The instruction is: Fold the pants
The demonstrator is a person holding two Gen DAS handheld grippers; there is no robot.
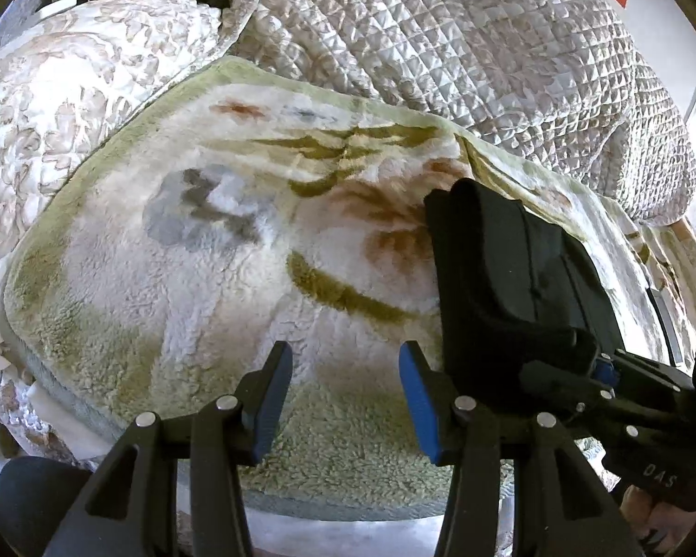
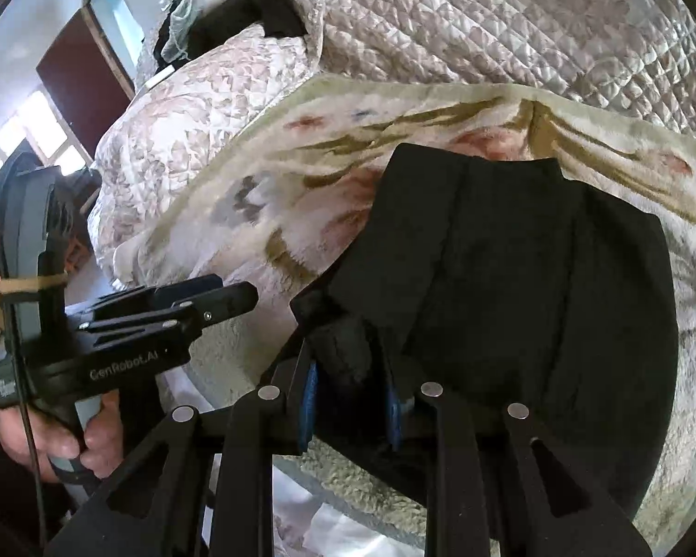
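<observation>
The left gripper (image 1: 345, 399) hangs with its blue pads spread apart and nothing between them, over the fleecy floral blanket (image 1: 218, 278), with the folded black pants (image 1: 515, 274) just to its right. The right gripper (image 2: 350, 394) is clamped on a bunched near edge of the pants (image 2: 510, 269), which lie folded on the blanket (image 2: 255, 185). In the right wrist view the left gripper (image 2: 236, 299) reads "GenRobot.AI".

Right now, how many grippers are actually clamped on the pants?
1. The right gripper pinches a near corner of the folded black pants. The left gripper is open over the fleece blanket, beside the pants, holding nothing.
</observation>
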